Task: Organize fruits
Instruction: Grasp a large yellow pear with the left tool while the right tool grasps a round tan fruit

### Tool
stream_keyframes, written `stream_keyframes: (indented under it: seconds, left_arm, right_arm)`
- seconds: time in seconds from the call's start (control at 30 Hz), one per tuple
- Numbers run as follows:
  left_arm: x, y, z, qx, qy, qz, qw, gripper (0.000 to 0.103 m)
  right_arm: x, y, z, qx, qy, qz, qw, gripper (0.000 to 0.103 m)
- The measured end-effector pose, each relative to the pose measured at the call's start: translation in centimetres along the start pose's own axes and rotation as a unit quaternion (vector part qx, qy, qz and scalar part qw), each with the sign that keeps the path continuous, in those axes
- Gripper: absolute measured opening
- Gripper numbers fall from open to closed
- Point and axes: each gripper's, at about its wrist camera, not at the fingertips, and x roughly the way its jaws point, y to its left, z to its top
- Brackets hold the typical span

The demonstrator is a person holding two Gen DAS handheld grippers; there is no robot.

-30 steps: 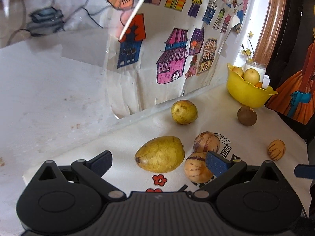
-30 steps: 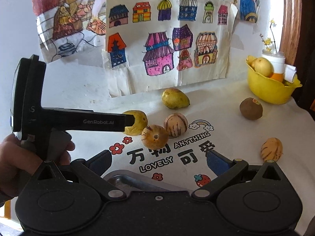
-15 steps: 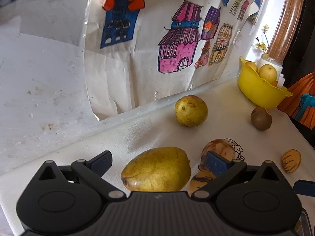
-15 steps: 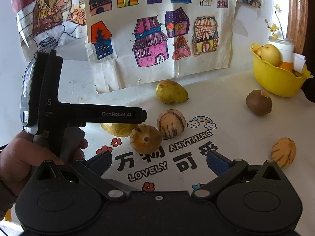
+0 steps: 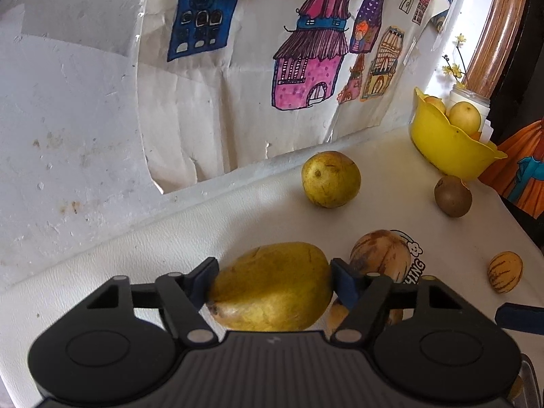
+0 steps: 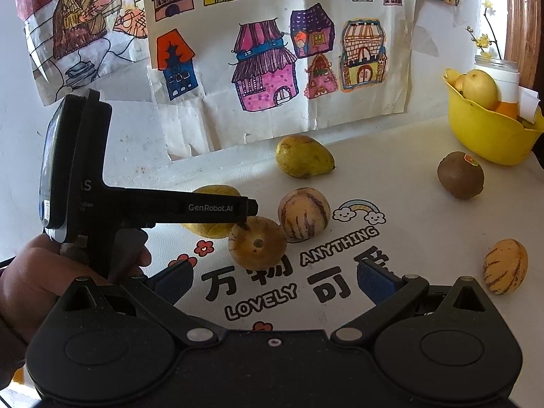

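Black gripper [image 5: 270,280] with blue pads [image 5: 343,280], silver pivot screws, ribbed housing, white "GenRobot.AI" lettering.

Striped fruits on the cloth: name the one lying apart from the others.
The small striped fruit nearest the kiwi side; the other two touch.

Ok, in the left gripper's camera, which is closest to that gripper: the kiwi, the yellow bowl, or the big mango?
1. Big mango: between the closing fingers of the left gripper, which touch its sides.
2. Kiwi: farther back on the right.
3. Yellow bowl: farthest, in the back right corner behind the kiwi.
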Motion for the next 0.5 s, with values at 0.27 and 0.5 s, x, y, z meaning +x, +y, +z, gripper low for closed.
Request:
stream_keyframes:
  seconds: [0.27,0.5]
  left_arm:
    - [-0.3,0.7,-0.3,-0.010,-0.013,-0.014,0.9998,0.071]
    - [-1.4,2.3,-0.4,-0.019,-0.022,-0.010,0.9995,0.071]
  right_arm:
    - [1.3,0.2,0.2,0.002,0.011,0.007,1.000,0.102]
    - [4.5,0.3,1.1,0.027,0.031,0.024,0.999,0.102]
